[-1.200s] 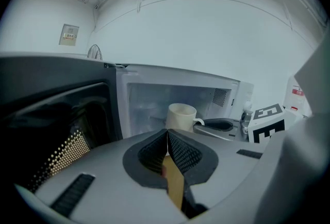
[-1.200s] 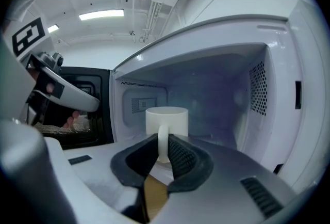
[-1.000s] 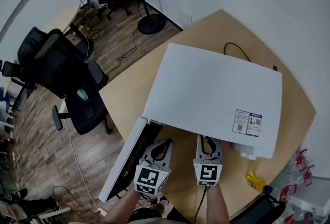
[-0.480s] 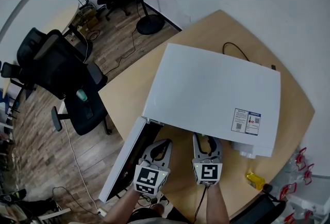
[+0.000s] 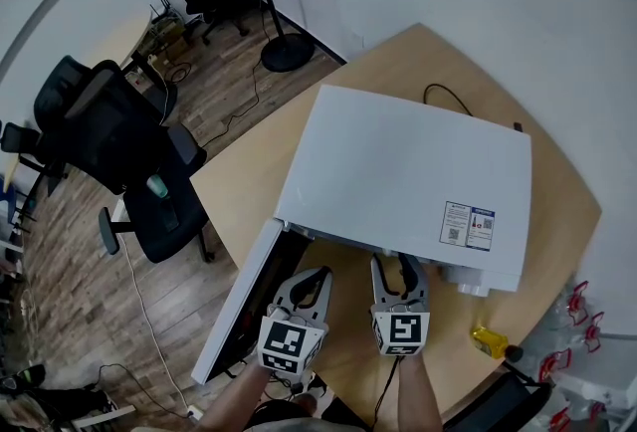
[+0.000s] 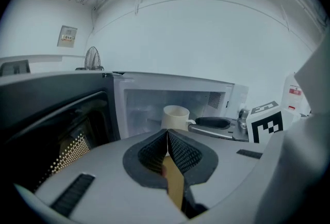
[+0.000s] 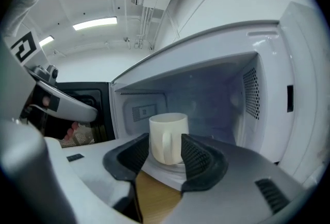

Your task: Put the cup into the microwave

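An office: black swivel chairs (image 5: pixel 105 131) and a standing fan (image 5: pixel 290 49) on a wood floor (image 5: pixel 70 271) beside a round table (image 5: pixel 244 166).

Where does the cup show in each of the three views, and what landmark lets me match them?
Head view: not in it; the microwave's top hides the cavity.
Left gripper view: the cup sits just above centre, inside the cavity, beyond the shut left gripper.
Right gripper view: the cup is at centre, on the cavity floor, between the right gripper's opening jaws.
Shared landmark: the white microwave, door open.
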Demonstrator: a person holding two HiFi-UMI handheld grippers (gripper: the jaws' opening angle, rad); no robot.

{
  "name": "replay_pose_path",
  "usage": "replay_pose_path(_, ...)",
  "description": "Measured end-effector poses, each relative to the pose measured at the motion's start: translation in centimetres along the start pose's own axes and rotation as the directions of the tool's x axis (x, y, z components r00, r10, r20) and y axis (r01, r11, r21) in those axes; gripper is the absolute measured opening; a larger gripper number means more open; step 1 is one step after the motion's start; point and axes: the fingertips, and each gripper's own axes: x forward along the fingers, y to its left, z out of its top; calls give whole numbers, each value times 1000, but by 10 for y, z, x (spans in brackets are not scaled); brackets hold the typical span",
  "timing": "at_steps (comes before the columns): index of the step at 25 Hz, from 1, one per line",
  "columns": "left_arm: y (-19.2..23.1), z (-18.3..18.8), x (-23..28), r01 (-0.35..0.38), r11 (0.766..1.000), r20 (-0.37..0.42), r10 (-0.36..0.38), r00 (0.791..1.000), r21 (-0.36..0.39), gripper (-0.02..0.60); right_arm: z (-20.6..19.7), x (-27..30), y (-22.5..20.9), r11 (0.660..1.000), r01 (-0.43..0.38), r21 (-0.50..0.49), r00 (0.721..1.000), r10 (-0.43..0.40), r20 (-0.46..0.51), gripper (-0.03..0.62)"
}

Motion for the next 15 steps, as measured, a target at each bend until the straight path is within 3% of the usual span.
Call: replay_pose_path(15,-43,38,-45,57,997,95,-62,994,54,25,45,-78,-4,997,81,10,996,-81,21,183)
